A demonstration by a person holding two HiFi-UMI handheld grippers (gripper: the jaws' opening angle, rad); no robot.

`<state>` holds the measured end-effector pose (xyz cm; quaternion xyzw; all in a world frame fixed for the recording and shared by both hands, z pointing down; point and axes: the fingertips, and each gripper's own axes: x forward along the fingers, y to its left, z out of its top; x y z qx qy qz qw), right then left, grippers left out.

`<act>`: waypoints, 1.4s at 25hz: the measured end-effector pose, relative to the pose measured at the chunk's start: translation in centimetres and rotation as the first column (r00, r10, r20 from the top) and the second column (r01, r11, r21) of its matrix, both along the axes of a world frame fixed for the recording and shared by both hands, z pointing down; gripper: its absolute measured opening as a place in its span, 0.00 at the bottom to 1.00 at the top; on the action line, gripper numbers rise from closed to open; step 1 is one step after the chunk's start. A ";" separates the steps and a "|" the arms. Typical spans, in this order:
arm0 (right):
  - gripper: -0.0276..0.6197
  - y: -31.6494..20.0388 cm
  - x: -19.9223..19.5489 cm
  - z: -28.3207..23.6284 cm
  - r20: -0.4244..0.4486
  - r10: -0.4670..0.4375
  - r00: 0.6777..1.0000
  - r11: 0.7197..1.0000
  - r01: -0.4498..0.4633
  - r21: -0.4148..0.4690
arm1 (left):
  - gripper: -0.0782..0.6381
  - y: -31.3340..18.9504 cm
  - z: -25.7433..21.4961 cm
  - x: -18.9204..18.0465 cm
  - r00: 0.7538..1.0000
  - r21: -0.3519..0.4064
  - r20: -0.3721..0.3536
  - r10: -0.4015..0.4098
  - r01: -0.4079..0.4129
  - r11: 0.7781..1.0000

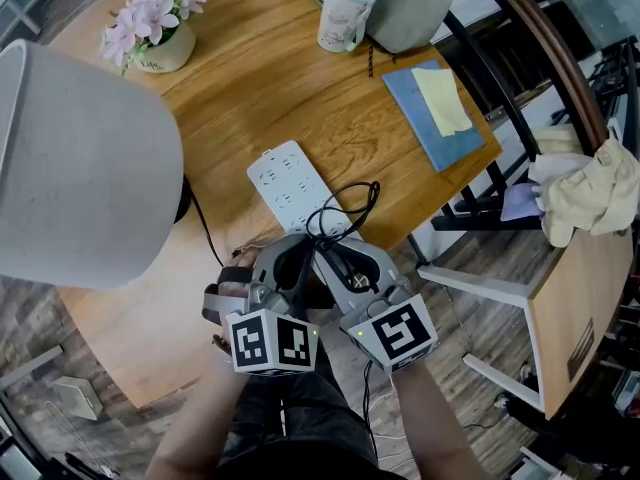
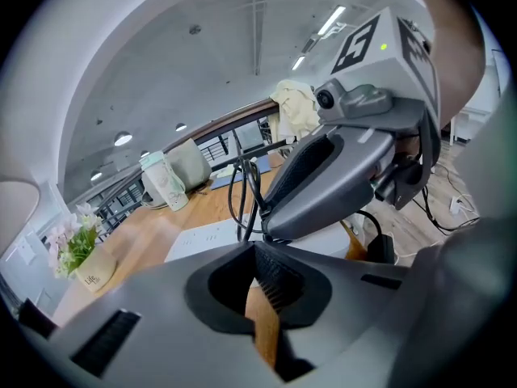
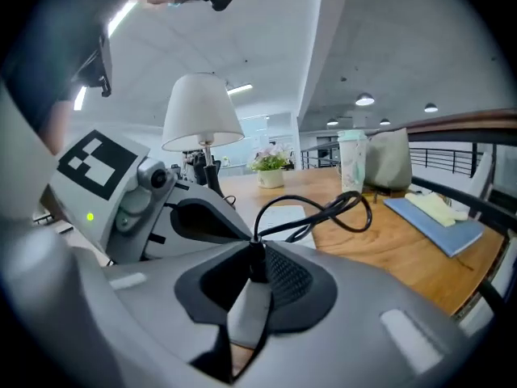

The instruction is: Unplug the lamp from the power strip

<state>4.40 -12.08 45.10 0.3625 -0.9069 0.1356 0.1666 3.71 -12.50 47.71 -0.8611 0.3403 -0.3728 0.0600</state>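
Note:
The white power strip lies in the middle of the round wooden table. The lamp with its big white shade stands at the left. Its black cable loops over the strip's near end and runs into my right gripper. In the right gripper view that gripper is shut on the pale plug, whose cable curls out from the tips; the plug is clear of the strip. My left gripper sits close beside it; its jaws meet at the tips and hold nothing.
A flower pot stands at the far left, a mint-lidded cup and a grey bag at the back. A blue notebook with a yellow sheet lies at the right edge. A chair with crumpled cloth stands right of the table.

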 end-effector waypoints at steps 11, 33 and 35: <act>0.14 0.6 -1.0 -0.5 -0.170 -0.057 0.984 0.993 0.073 0.089 | 0.09 0.1 0.0 -0.1 0.999 -0.001 -0.026 -0.018 0.018 1.000; 0.17 -0.1 -0.9 0.6 -0.245 -0.021 0.969 0.999 0.031 0.034 | 0.10 0.3 0.1 -0.5 0.998 0.044 0.061 -0.004 0.001 0.999; 0.17 -0.2 -0.8 0.5 -0.214 -0.005 0.977 0.999 0.012 0.033 | 0.10 0.1 0.1 -0.8 0.997 0.050 0.071 -0.014 0.011 0.999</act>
